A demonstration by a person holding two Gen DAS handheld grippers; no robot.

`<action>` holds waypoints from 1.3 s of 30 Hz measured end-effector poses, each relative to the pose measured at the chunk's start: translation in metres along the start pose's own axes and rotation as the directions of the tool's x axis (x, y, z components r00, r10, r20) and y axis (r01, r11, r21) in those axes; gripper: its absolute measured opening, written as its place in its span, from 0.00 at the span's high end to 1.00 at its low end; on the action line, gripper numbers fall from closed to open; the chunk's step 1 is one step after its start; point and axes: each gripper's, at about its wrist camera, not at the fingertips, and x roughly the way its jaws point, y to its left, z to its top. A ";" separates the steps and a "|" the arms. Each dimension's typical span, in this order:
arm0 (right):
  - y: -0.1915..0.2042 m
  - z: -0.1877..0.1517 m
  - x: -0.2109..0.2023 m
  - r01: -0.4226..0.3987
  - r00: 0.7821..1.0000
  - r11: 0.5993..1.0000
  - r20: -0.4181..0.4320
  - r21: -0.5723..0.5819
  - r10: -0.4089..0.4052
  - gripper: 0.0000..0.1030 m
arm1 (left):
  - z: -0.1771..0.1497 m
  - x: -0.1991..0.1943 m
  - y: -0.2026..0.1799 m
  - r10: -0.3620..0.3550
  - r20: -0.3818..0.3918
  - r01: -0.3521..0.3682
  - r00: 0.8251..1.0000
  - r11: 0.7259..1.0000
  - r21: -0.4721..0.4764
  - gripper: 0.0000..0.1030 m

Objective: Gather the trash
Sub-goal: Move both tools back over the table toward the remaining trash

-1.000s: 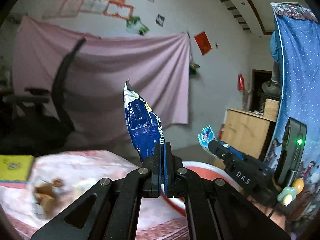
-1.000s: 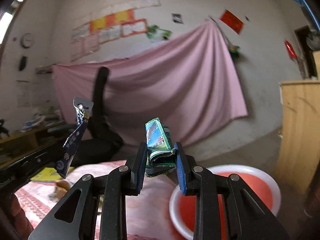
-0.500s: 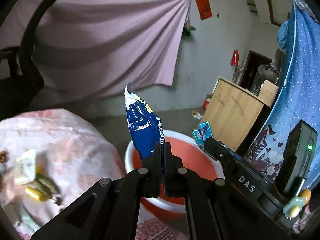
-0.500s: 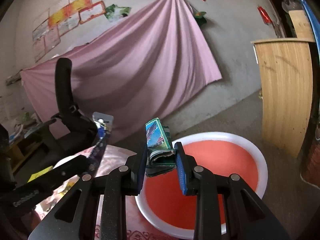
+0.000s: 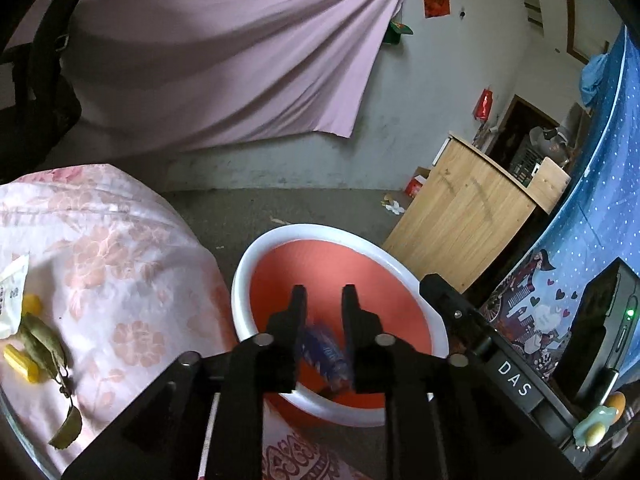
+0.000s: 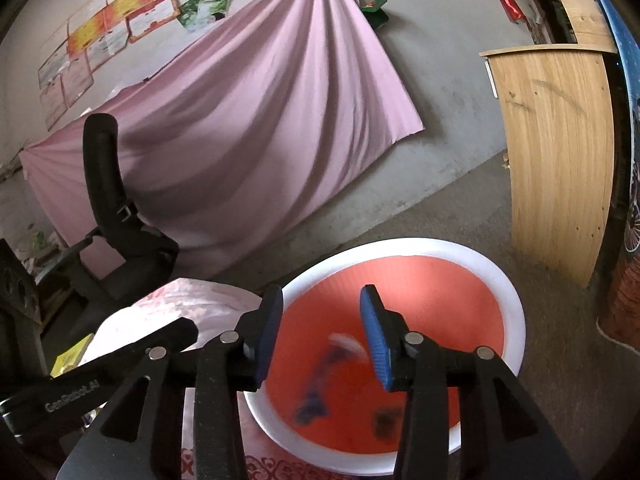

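We hold both grippers, left gripper (image 5: 323, 294) and right gripper (image 6: 320, 300), jaws wide and empty, over the red basin (image 5: 256, 252); the blue wrapper (image 5: 326, 354) is dropping in. Next, probably table scraps (image 5: 38, 340) at left.

Pink sheet (image 6: 256, 128) on grey wall; wooden cabinet (image 6: 560, 152); concrete floor (image 5: 304, 208).

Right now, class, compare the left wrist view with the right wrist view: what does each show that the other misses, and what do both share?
Only the left wrist view shows the leftover trash on the floral cloth: a white packet, yellow pieces and dry leaves. Only the right wrist view shows the black office chair and wall certificates. Both show the red basin with the blurred blue wrapper, the pink drape and the wooden cabinet.
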 end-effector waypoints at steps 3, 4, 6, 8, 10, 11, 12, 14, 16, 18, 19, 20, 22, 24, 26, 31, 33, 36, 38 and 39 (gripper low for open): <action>0.002 0.001 -0.003 0.000 1.000 1.000 0.010 -0.007 0.000 0.61 | -0.001 -0.009 0.003 0.022 0.032 -0.022 0.999 1.000 -0.001 0.77; 0.003 0.001 -0.004 0.000 1.000 1.000 0.016 -0.010 0.000 0.60 | -0.002 -0.012 0.004 0.028 0.042 -0.028 0.999 1.000 -0.003 0.71; 0.006 0.001 -0.007 -0.002 0.999 1.000 0.036 -0.023 0.003 0.58 | -0.003 -0.022 0.008 0.041 0.073 -0.041 0.996 0.999 -0.009 0.66; 0.011 0.002 -0.012 -0.006 0.998 0.999 0.058 -0.038 0.009 0.55 | -0.004 -0.034 0.012 0.063 0.103 -0.063 0.993 0.998 -0.009 0.65; 0.017 0.003 -0.017 -0.007 0.996 0.999 0.085 -0.052 0.012 0.48 | -0.005 -0.049 0.016 0.096 0.138 -0.097 0.986 0.995 -0.006 0.61; 0.020 0.003 -0.018 -0.006 0.995 0.998 0.094 -0.055 0.011 0.46 | -0.006 -0.055 0.017 0.112 0.155 -0.112 0.982 0.994 -0.004 0.59; 0.023 0.003 -0.020 -0.006 0.994 0.998 0.108 -0.060 0.013 0.37 | -0.008 -0.061 0.018 0.128 0.173 -0.129 0.977 0.992 -0.004 0.54; 0.031 0.002 -0.025 -0.005 0.990 0.997 0.140 -0.071 0.015 0.20 | -0.011 -0.078 0.021 0.160 0.221 -0.164 0.962 0.986 -0.003 0.42; 0.038 0.001 -0.030 -0.015 0.985 0.996 0.169 -0.084 0.029 0.18 | -0.014 -0.099 0.027 0.214 0.273 -0.219 0.938 0.976 -0.011 0.14; 0.047 0.001 -0.034 -0.029 0.979 0.994 0.196 -0.106 0.049 0.13 | -0.021 -0.118 0.036 0.260 0.329 -0.263 0.908 0.964 -0.038 0.03; 0.052 0.000 -0.036 -0.034 0.976 0.993 0.211 -0.116 0.058 0.06 | -0.025 -0.129 0.040 0.279 0.364 -0.278 0.889 0.959 -0.056 0.03; 0.055 -0.001 -0.038 -0.040 0.973 0.992 0.223 -0.122 0.066 0.01 | -0.029 -0.139 0.046 0.290 0.385 -0.284 0.876 0.956 -0.072 0.03; 0.063 -0.003 -0.043 -0.065 0.963 0.989 0.252 -0.137 0.098 0.00 | -0.035 -0.156 0.056 0.314 0.402 -0.300 0.860 0.949 -0.099 0.03; 0.072 -0.004 -0.047 -0.090 0.955 0.984 0.268 -0.156 0.130 0.00 | -0.039 -0.171 0.063 0.340 0.419 -0.318 0.842 0.940 -0.123 0.03; 0.083 -0.007 -0.052 -0.109 0.944 0.978 0.288 -0.179 0.158 0.00 | -0.046 -0.188 0.071 0.362 0.439 -0.339 0.822 0.931 -0.133 0.03; 0.111 -0.016 -0.062 -0.157 0.919 0.955 0.316 -0.253 0.235 0.00 | -0.059 -0.220 0.083 0.415 0.471 -0.399 0.779 0.906 -0.138 0.03; 0.122 -0.020 -0.066 -0.174 0.908 0.944 0.326 -0.281 0.264 0.00 | -0.061 -0.229 0.090 0.436 0.484 -0.422 0.759 0.895 -0.143 0.03; 0.138 -0.027 -0.072 -0.193 0.889 0.924 0.341 -0.330 0.307 0.00 | -0.069 -0.244 0.099 0.461 0.499 -0.451 0.733 0.880 -0.150 0.03; 0.149 -0.032 -0.075 -0.204 0.877 0.910 0.345 -0.360 0.333 0.00 | -0.076 -0.254 0.105 0.480 0.509 -0.475 0.715 0.867 -0.150 0.03; 0.153 -0.034 -0.075 -0.210 0.873 0.903 0.344 -0.375 0.346 0.00 | -0.079 -0.258 0.109 0.487 0.513 -0.485 0.707 0.862 -0.148 0.03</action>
